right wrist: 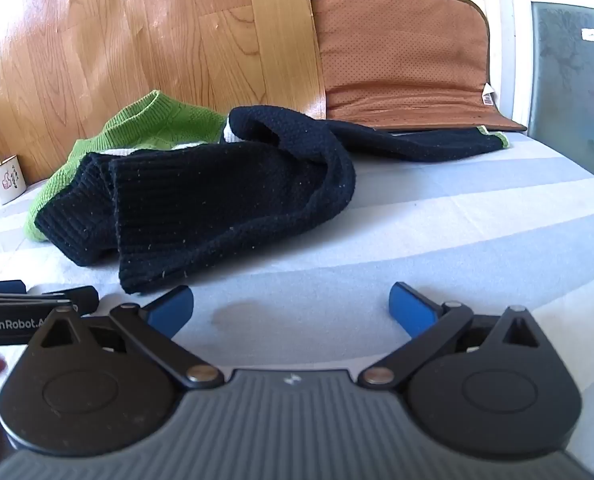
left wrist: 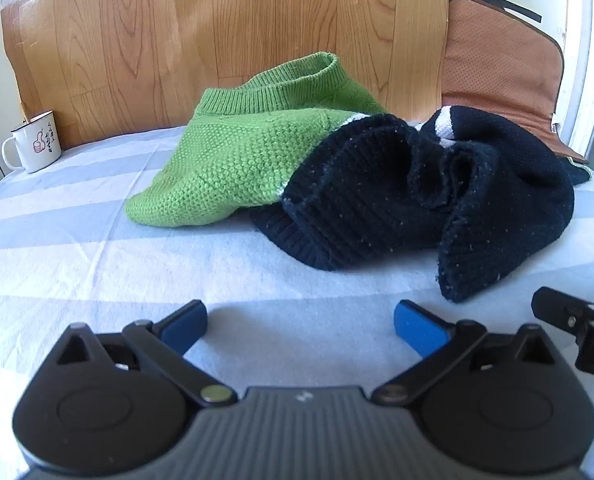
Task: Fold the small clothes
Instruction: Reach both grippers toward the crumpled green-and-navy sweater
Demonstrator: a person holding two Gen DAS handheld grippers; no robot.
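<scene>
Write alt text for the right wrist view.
A crumpled green and navy knit sweater lies unfolded on a pale blue striped cloth, just ahead of the open, empty right gripper. Behind it are a white mug, a brown cushion and a wood-grain panel.

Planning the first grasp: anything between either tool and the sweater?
Nothing visible. Only bare striped sheet lies between the open left tool and the crumpled green-and-navy sweater, and likewise ahead of the open right tool. The white mug stands far left, off both paths.
</scene>
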